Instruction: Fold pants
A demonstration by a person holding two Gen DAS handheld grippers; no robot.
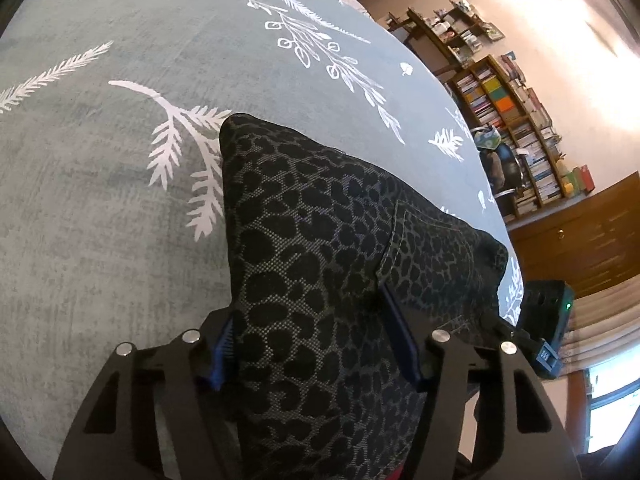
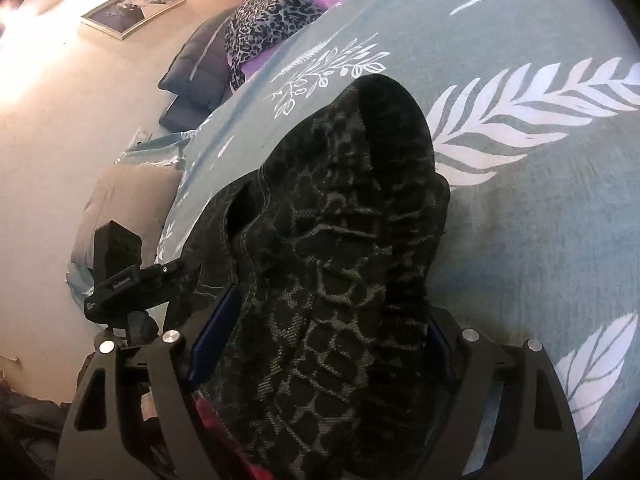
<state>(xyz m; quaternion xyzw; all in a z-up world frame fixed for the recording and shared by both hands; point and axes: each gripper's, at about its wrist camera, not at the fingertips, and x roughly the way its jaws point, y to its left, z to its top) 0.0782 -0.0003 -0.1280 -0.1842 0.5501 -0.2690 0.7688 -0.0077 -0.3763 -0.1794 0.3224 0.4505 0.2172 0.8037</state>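
The pants (image 1: pixel 320 248) are dark with a black leopard pattern, bunched in a thick stack over the grey-green bedspread (image 1: pixel 100 200). A back pocket shows on them in the left wrist view. My left gripper (image 1: pixel 316 344) is shut on the pants, the fabric filling the gap between its blue pads. My right gripper (image 2: pixel 320 332) is shut on the other side of the same pants (image 2: pixel 340 240), which drape forward over its jaws. The other gripper shows at the edge of each view (image 1: pixel 548 332) (image 2: pixel 120 272).
The bedspread (image 2: pixel 540 220) has white leaf prints. A pile of clothes, leopard and purple (image 2: pixel 280 20), lies at the bed's far end beside a dark pillow (image 2: pixel 196 76). Bookshelves (image 1: pixel 508 128) and a wooden cabinet (image 1: pixel 580 240) stand beyond the bed's edge.
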